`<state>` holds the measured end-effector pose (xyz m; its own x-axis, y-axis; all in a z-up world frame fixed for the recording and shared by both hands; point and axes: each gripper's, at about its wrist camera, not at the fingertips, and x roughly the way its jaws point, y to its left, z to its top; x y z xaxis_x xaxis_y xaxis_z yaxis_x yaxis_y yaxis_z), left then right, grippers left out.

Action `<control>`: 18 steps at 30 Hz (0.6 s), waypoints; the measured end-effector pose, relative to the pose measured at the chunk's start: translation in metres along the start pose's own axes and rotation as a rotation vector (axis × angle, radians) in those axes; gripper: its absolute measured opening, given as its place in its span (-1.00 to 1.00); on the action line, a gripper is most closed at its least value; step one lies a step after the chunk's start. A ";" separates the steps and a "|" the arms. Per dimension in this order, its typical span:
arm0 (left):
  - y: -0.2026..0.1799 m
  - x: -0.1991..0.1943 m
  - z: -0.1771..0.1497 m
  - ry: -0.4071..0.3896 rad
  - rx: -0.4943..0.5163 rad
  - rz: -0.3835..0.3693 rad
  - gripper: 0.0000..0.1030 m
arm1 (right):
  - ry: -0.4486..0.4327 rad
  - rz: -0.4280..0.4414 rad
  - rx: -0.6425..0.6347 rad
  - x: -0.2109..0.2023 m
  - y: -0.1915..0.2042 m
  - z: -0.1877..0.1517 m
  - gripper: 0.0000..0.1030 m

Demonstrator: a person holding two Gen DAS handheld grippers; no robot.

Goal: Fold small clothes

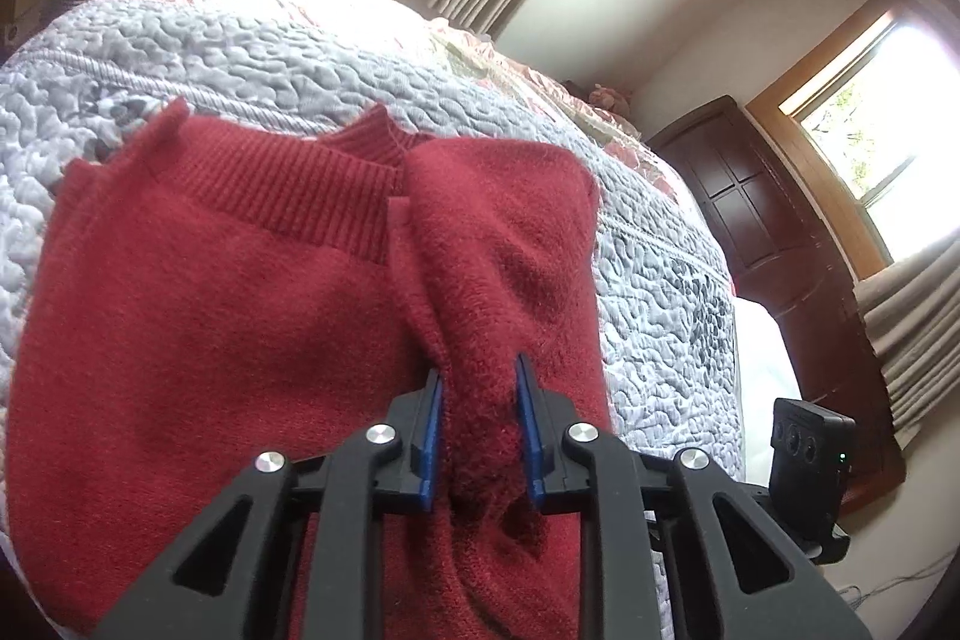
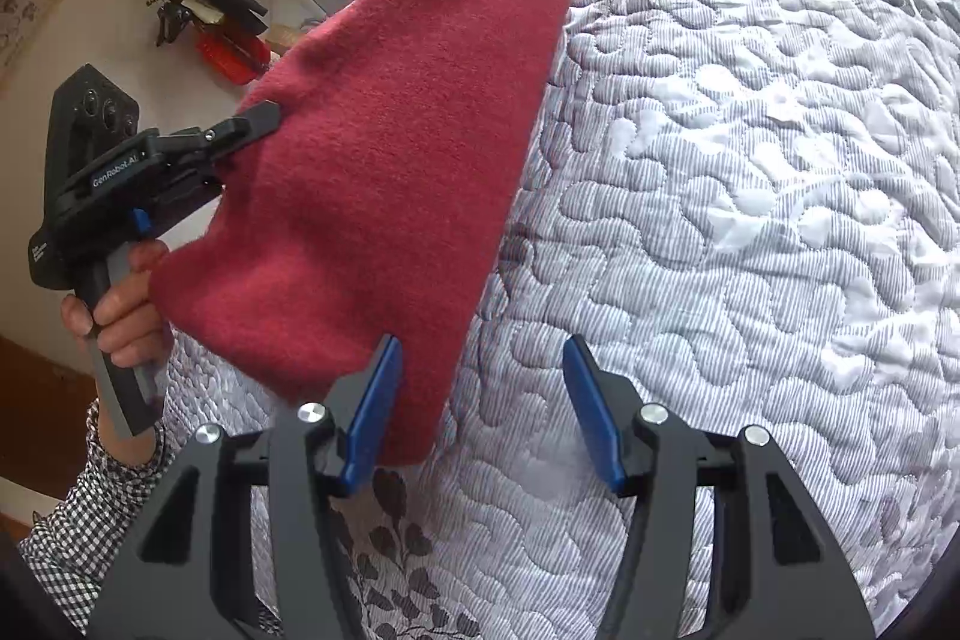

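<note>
A red knitted sweater (image 1: 198, 292) lies on the quilted bed, its ribbed collar (image 1: 312, 184) toward the far side. My left gripper (image 1: 480, 370) is shut on a fuzzy fold of the sweater's right part, which bunches up between the blue pads. In the right wrist view the same sweater (image 2: 372, 172) hangs lifted off the bed from the left gripper (image 2: 240, 130), held by a hand (image 2: 126, 316). My right gripper (image 2: 483, 346) stands open just above the quilt, its left pad (image 2: 375, 406) close to the sweater's lower edge, nothing between the fingers.
The bed carries a grey-white quilt (image 2: 750, 220) with a leaf print. A dark wooden cabinet (image 1: 774, 220) and windows with curtains (image 1: 918, 328) stand beyond the bed. A coat rack with dark items (image 2: 198, 4) is against the wall. A checked sleeve (image 2: 90, 508) shows at lower left.
</note>
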<state>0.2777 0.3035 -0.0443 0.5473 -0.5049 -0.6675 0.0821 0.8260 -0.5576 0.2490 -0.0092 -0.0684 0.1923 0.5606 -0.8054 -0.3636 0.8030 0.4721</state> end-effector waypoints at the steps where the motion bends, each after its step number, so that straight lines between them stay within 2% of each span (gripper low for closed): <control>1: 0.004 -0.007 0.002 -0.008 -0.004 0.002 -0.58 | 0.000 -0.002 -0.004 0.000 0.001 0.000 0.10; 7: 0.023 -0.047 0.014 -0.078 0.004 0.051 -0.59 | 0.012 0.002 -0.029 0.008 0.013 0.002 0.10; 12: 0.056 -0.088 0.023 -0.132 -0.008 0.112 -0.59 | 0.026 0.011 -0.043 0.018 0.028 0.006 0.10; 16: 0.091 -0.101 0.021 -0.117 -0.032 0.163 -0.59 | 0.040 0.011 -0.061 0.024 0.039 0.008 0.10; 18: 0.110 -0.095 0.016 -0.090 -0.054 0.176 -0.59 | 0.047 0.018 -0.068 0.028 0.045 0.008 0.10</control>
<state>0.2479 0.4460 -0.0348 0.6218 -0.3278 -0.7113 -0.0646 0.8836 -0.4637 0.2454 0.0443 -0.0665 0.1430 0.5632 -0.8139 -0.4279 0.7767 0.4623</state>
